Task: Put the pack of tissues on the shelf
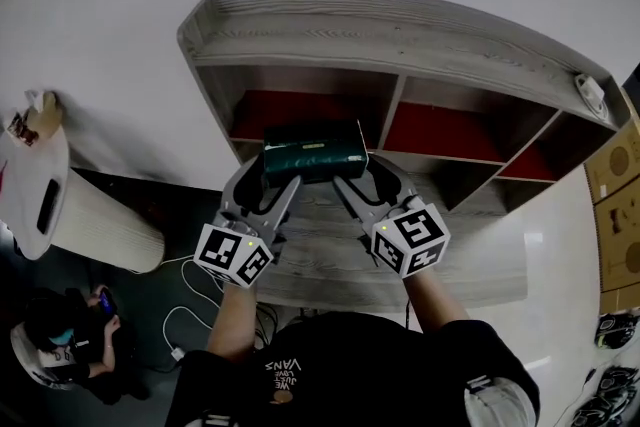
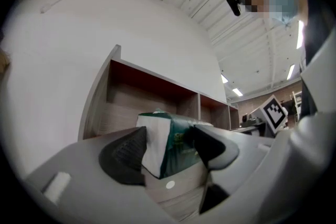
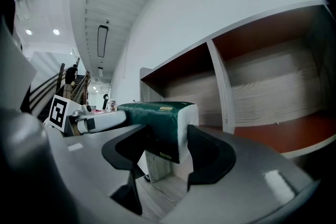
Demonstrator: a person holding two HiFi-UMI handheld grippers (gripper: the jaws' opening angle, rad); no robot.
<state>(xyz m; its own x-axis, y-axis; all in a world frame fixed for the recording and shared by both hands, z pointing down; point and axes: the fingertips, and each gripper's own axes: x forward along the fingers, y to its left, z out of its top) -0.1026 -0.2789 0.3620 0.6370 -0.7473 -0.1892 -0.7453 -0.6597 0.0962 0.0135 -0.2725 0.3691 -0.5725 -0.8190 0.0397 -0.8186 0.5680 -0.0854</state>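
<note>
In the head view, you are carrying the pack of tissues (image 1: 314, 150) between both tools, just in front of the shelf (image 1: 400, 45) at the mouth of its left compartment (image 1: 290, 110). The left tool (image 1: 264, 181) is pinching the pack's left end and the right tool (image 1: 371, 179) its right end. The pack is hanging level, and it is looking clear of the shelf's boards, though this angle is not settling that. In the left gripper view, the jaws are standing partly closed, one on each side of the pack's (image 2: 169, 140) white folded end, with the shelf's open compartments lying just beyond it. In the right gripper view, the jaws are likewise closing on the other end of the pack (image 3: 160, 126), where the green wrap is turning to white, and the shelf is rising close behind. Judging by its look, the pack is going to be light, soft and easily squashed, with a slick film wrap that may slide. So you are best off holding it by the short ends as now, squeezing only enough to stop it slipping.
</note>
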